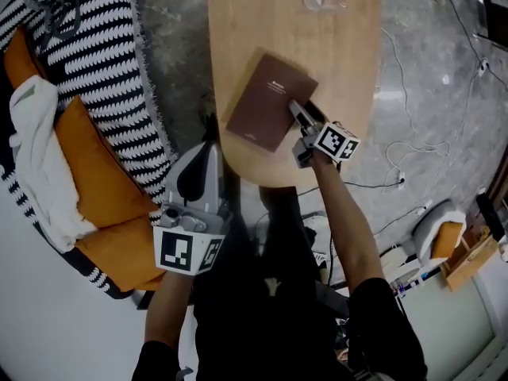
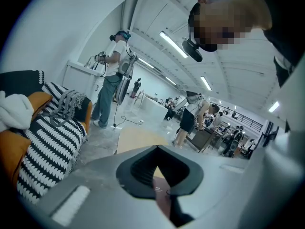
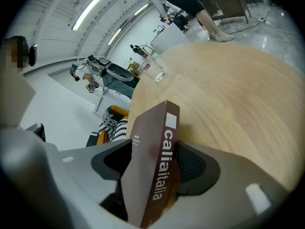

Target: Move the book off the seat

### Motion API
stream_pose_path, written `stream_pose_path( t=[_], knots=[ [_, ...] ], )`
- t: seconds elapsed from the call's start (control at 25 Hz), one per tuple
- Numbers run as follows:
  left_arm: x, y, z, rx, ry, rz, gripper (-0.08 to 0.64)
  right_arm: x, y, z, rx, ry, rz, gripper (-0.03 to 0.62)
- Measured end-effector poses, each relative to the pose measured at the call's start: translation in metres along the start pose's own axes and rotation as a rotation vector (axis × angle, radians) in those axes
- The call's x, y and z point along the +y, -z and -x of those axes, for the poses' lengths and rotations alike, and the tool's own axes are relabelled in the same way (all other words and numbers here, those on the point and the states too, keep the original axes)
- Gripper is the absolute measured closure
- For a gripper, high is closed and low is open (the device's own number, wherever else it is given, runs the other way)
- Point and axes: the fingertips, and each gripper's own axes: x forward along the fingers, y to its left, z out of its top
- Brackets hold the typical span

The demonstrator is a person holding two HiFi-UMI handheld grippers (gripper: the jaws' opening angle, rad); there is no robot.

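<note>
A dark brown book lies flat on the near end of the long wooden table. My right gripper reaches over the table's near edge to the book's right corner. In the right gripper view the book stands between wide-spread jaws, spine with white lettering facing the camera, and a dark gap shows on its left side. My left gripper hangs off the table near the sofa, jaws together and empty. In the left gripper view a strip of the book shows beyond the jaws.
An orange sofa with a black-and-white striped blanket and a white cloth sits at the left. A clear glass stands at the table's far end. Cables trail over the grey floor on the right. People stand in the background.
</note>
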Motion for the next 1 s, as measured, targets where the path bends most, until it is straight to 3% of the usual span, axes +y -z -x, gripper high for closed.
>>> stream_pose_path(
  t=[0.24, 0.72, 0.84, 1.0],
  knots=[
    [-0.003, 0.003, 0.001, -0.001, 0.0, 0.002, 0.554, -0.007, 0.004, 0.004, 0.019, 0.058, 0.023, 0.276],
    [-0.005, -0.001, 0.008, -0.008, 0.002, -0.004, 0.554, -0.006, 0.003, 0.013, 0.028, 0.131, 0.08, 0.285],
    [-0.008, -0.008, 0.011, -0.02, 0.004, -0.013, 0.554, -0.002, 0.003, 0.017, 0.039, 0.151, 0.111, 0.351],
    [-0.016, -0.02, 0.016, -0.041, 0.002, -0.021, 0.554, 0.01, 0.003, 0.026, 0.058, 0.179, 0.166, 0.533]
  ],
)
